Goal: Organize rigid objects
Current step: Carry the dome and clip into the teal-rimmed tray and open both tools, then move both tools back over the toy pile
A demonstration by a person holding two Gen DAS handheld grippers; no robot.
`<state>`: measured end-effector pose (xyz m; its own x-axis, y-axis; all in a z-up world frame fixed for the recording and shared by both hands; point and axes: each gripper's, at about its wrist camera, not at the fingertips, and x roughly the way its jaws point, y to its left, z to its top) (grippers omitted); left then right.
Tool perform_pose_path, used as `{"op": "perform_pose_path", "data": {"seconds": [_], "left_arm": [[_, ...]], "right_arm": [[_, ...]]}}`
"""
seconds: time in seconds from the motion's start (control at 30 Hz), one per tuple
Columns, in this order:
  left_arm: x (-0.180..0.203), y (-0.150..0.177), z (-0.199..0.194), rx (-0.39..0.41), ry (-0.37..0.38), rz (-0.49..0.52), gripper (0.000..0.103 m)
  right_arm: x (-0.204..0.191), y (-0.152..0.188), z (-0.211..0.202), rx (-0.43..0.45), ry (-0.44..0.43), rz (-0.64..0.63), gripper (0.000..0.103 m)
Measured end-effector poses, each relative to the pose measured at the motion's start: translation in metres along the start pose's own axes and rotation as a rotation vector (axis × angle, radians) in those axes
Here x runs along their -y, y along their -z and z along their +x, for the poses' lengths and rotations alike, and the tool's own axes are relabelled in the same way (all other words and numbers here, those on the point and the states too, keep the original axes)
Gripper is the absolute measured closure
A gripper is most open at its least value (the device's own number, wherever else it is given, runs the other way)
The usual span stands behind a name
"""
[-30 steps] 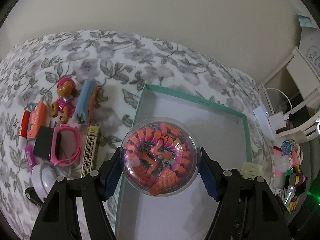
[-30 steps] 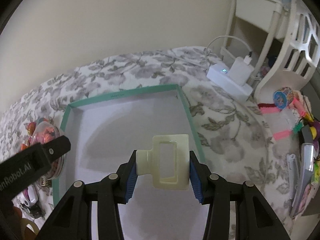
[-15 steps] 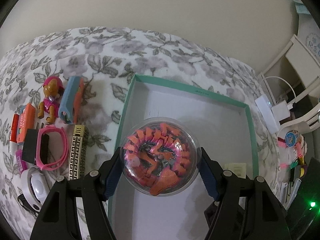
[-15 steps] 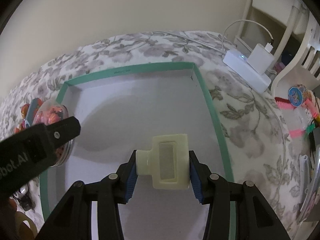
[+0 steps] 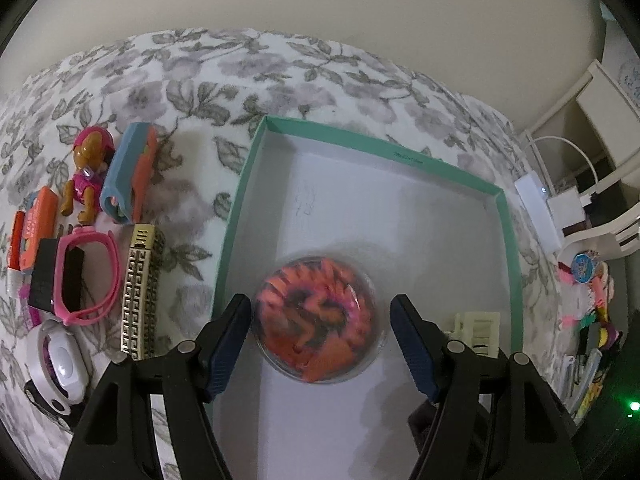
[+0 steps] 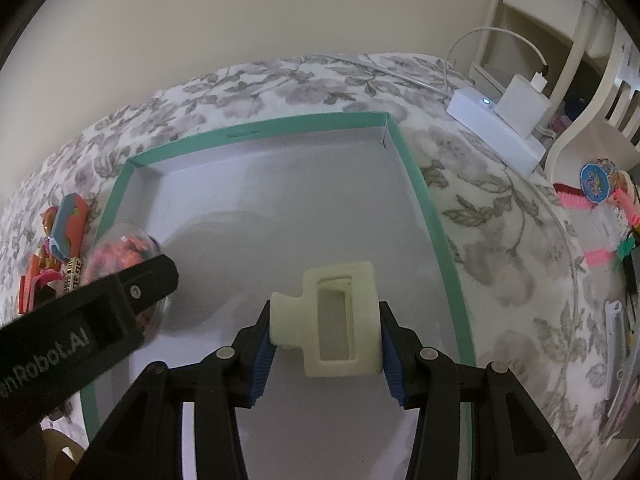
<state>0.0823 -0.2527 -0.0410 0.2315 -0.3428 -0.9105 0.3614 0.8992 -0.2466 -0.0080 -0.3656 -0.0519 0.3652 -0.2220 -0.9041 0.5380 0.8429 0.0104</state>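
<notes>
hovering over a teal-rimmed box (image 5: 510, 248) that sits on a floral bedspread (image 5: 224, 64), both grippers point steeply down into it. the left gripper (image 5: 320, 346) has its blue pads standing clear on either side of a clear dome full of orange pieces (image 5: 318, 318), with a gap showing on each side, and the dome sits low against the white floor of the box near its left wall. the right gripper (image 6: 324, 340) has a cream plastic clip (image 6: 340, 320) between its pads, and its jaws are opening at this moment; the left pad looks just off the clip's knob while the right pad is still against its side. the clip hangs over the right part of the box, close to the teal wall. outside the box, to the left on the bedspread, lie a toy pup (image 5: 86, 174), a blue and orange case (image 5: 130, 174), pink glasses (image 5: 90, 276) and a gold patterned bar (image 5: 142, 294). a white charger (image 6: 520, 110) rests beyond the box on the right.
</notes>
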Motion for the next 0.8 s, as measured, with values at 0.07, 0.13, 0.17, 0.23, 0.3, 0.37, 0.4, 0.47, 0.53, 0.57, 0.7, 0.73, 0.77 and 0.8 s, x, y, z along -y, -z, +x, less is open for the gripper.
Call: {"op": "perform_pose_path", "data": {"seconds": [0.07,0.13,0.17,0.23,0.3,0.37,0.4,0.47,0.53,0.57,0.7,0.73,0.77,0.8], "left_arm": [[0.000,0.000,-0.002,0.006,0.002,-0.001,0.029],[0.001,0.000,-0.006,0.017,0.010,0.003,0.026],[0.001,-0.001,-0.010,0.023,0.011,0.005,0.024],[0.002,-0.002,-0.015,0.036,0.000,0.014,0.024],[0.002,-0.002,-0.020,0.049,-0.020,0.022,0.024],[0.001,-0.003,-0.027,0.072,-0.048,0.026,0.024],[-0.001,-0.003,-0.031,0.082,-0.063,0.026,0.024],[-0.005,-0.003,-0.037,0.100,-0.090,0.027,0.023],[-0.010,-0.002,-0.042,0.119,-0.125,0.030,0.023],[-0.012,-0.002,-0.043,0.125,-0.137,0.030,0.021],[-0.022,0.000,-0.048,0.150,-0.165,0.016,0.003],[-0.024,0.000,-0.048,0.152,-0.173,0.012,0.003],[-0.027,0.000,-0.048,0.154,-0.183,0.007,0.003],[-0.031,0.000,-0.049,0.157,-0.193,-0.002,0.003]], "right_arm": [[0.001,0.000,0.000,-0.001,0.004,0.000,0.047],[0.001,0.000,0.000,-0.001,0.004,0.003,0.046],[0.001,0.000,-0.001,-0.002,0.004,0.004,0.046],[0.001,0.000,-0.002,0.001,0.006,0.003,0.044],[0.001,0.000,-0.004,0.006,0.005,0.002,0.042],[0.001,0.000,-0.007,0.017,0.008,0.005,0.039],[0.002,0.000,-0.008,0.023,0.013,0.006,0.037],[0.002,0.000,-0.012,0.037,0.030,0.010,0.032],[0.003,0.000,-0.014,0.050,0.042,0.012,0.028],[0.003,0.000,-0.015,0.052,0.044,0.012,0.027],[0.001,0.002,-0.018,0.066,0.044,0.002,0.015],[0.000,0.002,-0.019,0.069,0.045,-0.002,0.012],[-0.001,0.002,-0.020,0.072,0.046,-0.005,0.010],[-0.002,0.003,-0.021,0.075,0.047,-0.007,0.005]]}}
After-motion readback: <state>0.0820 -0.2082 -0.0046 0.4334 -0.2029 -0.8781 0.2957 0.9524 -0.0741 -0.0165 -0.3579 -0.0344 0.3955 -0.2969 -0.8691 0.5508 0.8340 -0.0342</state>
